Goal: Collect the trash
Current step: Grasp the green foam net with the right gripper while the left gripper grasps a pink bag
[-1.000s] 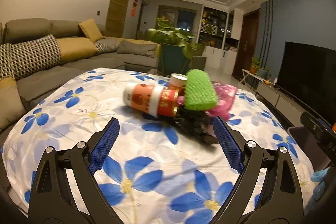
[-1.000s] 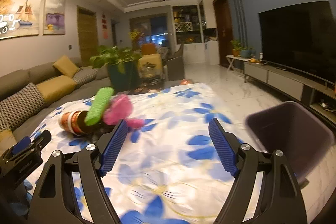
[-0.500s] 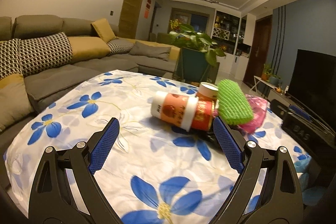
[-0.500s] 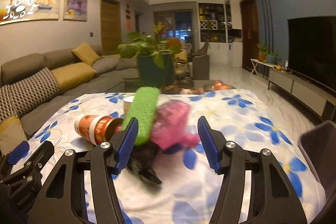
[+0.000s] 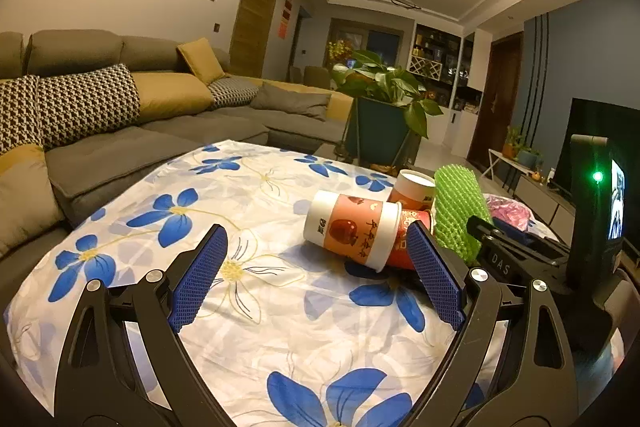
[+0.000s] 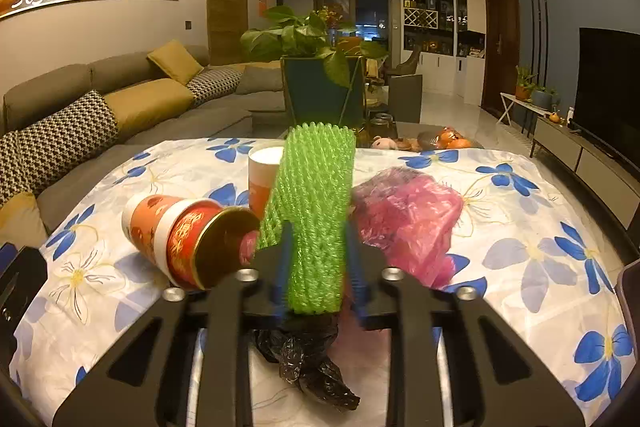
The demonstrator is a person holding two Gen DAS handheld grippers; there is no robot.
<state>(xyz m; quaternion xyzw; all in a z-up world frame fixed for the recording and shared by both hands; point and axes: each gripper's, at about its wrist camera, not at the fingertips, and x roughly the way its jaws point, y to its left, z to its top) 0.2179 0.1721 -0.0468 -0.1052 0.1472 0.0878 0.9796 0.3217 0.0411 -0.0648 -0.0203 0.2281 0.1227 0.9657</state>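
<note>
A pile of trash lies on the flowered tablecloth [image 5: 256, 311]. In the right wrist view my right gripper [image 6: 318, 259] is shut on the near end of a green foam net sleeve [image 6: 316, 195]. Left of the sleeve lie nested paper cups [image 6: 180, 239] on their side, with an upright cup [image 6: 262, 175] behind. A crumpled pink bag [image 6: 408, 219] sits to the right and a black bag [image 6: 308, 359] lies below the fingers. My left gripper [image 5: 316, 279] is open above the cloth, just short of the tipped cups [image 5: 352, 231]; the green sleeve [image 5: 456, 211] stands to their right.
A grey sofa [image 5: 120, 115] with cushions runs along the left. A potted plant [image 6: 320, 83] stands behind the table. A TV [image 6: 608, 83] and low cabinet line the right wall. A dark bin rim [image 6: 628, 287] shows at the right edge.
My right gripper moved in toward the pile and went from open to shut on the green sleeve. The left gripper swung left and came nearer to the tipped cups, staying open.
</note>
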